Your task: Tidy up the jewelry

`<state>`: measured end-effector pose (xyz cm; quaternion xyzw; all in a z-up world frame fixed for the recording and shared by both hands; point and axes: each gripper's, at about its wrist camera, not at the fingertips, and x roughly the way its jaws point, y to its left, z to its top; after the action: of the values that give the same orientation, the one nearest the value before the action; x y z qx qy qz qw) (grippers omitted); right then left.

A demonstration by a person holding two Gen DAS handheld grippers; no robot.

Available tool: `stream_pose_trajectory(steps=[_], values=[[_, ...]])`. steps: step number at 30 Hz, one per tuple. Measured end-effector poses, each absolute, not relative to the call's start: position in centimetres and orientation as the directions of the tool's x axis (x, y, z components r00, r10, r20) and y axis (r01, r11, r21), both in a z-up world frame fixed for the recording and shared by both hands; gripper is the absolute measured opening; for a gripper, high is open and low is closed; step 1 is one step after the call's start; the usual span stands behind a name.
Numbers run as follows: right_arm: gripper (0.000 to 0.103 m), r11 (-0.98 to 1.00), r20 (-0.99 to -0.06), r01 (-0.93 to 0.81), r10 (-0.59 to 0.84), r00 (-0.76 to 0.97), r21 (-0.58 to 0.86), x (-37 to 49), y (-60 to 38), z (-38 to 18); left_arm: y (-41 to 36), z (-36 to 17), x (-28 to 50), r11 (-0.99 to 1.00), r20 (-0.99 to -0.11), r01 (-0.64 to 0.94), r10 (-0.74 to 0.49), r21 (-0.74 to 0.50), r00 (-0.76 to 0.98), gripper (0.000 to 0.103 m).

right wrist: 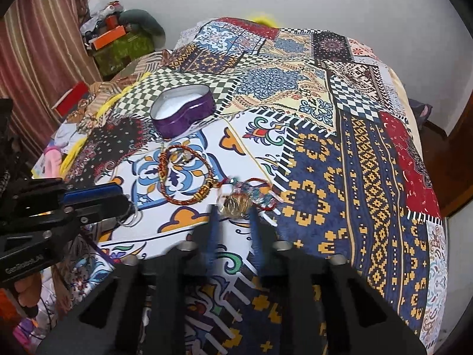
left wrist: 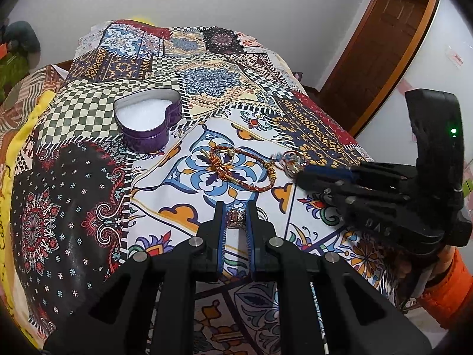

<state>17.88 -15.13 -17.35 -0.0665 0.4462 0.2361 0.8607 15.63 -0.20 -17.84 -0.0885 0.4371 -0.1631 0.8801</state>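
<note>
A purple heart-shaped tin (left wrist: 147, 121) with a white lining stands open on the patterned bedspread; it also shows in the right wrist view (right wrist: 184, 112). A red and gold braided bracelet (left wrist: 239, 171) lies in front of it, also seen from the right wrist (right wrist: 189, 177). My left gripper (left wrist: 236, 219) is shut on a silver ornate ring (left wrist: 236, 218). My right gripper (right wrist: 233, 210) is a little open around a small clear packet of gold rings (right wrist: 235, 204) with a red thread and beads; from the left wrist the packet (left wrist: 291, 162) lies at its fingertips.
The patchwork bedspread (left wrist: 221, 82) covers the whole bed. A wooden door (left wrist: 384, 44) stands at the right. Boxes and clutter (right wrist: 118, 41) sit by a striped curtain at the far left. A thin silver hoop (right wrist: 134, 217) lies under my left gripper's fingers.
</note>
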Motion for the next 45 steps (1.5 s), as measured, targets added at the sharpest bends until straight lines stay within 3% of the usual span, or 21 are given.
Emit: stream_pose_trajectory(steps=[10,11,13,15,21,22,26,30,45], values=[[0.009,0.861,-0.782,-0.501,0.37,0.501,0.087,16.8,-14.8,-15.9,-0.5,-17.7,15.2,0.933,-0.74,0.205,-0.358,-0.294,0.57,0.011],[0.011,0.865,-0.785,-0.496,0.36,0.504,0.078,16.9,-14.7,-15.9,-0.5,-17.6,15.1,0.933,-0.739,0.205,-0.359,-0.295,0.57,0.011],[0.031,0.869,-0.786,-0.489,0.354,0.507,0.076,17.5,-14.6,-15.9,-0.5,-17.6,15.0,0.933,-0.738,0.203,-0.36,-0.298,0.571,0.011],[0.037,0.867,-0.783,-0.491,0.363,0.505,0.085,18.0,-14.4,-15.8,-0.4,-17.5,14.9,0.933,-0.737,0.201,-0.359,-0.298,0.572,0.011],[0.035,0.865,-0.811,-0.499,0.322,0.489,0.043,19.5,-13.3,-16.9,0.0,-17.6,14.9,0.936,-0.741,0.193,-0.35,-0.294,0.573,0.011],[0.027,0.868,-0.816,-0.495,0.317,0.483,0.044,19.7,-13.4,-17.2,0.1,-17.6,14.9,0.937,-0.741,0.19,-0.348,-0.293,0.575,0.011],[0.024,0.87,-0.814,-0.488,0.333,0.476,0.071,19.6,-14.0,-17.4,0.4,-17.8,15.0,0.939,-0.742,0.181,-0.343,-0.293,0.576,0.011],[0.007,0.871,-0.793,-0.486,0.345,0.503,0.07,19.0,-14.3,-16.3,0.5,-17.9,15.2,0.938,-0.743,0.175,-0.345,-0.3,0.574,0.011],[0.007,0.88,-0.786,-0.46,0.368,0.496,0.122,18.1,-16.9,-15.5,0.3,-17.6,14.6,0.943,-0.746,0.175,-0.331,-0.284,0.578,0.011]])
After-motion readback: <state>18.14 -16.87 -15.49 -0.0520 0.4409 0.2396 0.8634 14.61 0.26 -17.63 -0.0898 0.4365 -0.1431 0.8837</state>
